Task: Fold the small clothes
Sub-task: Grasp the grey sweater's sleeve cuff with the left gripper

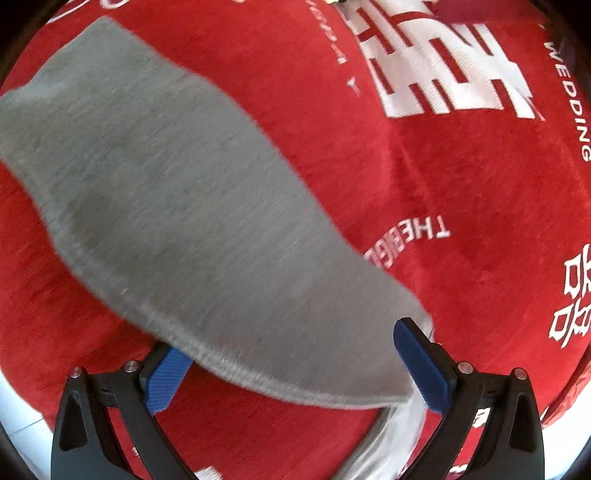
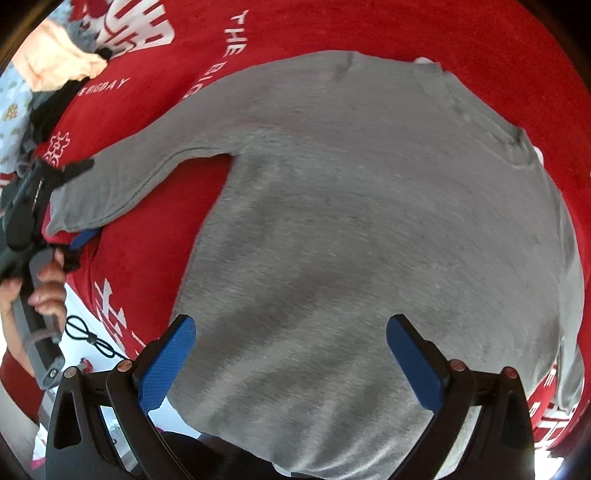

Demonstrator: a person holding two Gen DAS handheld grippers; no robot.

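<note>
A small grey long-sleeved top (image 2: 369, 229) lies spread flat on a red cloth (image 2: 461, 33) with white lettering. Its left sleeve (image 1: 177, 206) stretches out to the side. My left gripper (image 1: 295, 360) is open, its blue pads on either side of the sleeve's cuff end, which lies between the jaws. In the right wrist view the left gripper (image 2: 79, 201) sits at that sleeve end. My right gripper (image 2: 291, 356) is open and empty, hovering over the top's lower body near the hem.
A pile of other clothes, peach and pale patterned (image 2: 48, 66), lies at the far left corner of the red cloth. A black cable loop (image 2: 86, 338) lies on the white surface by the near left edge.
</note>
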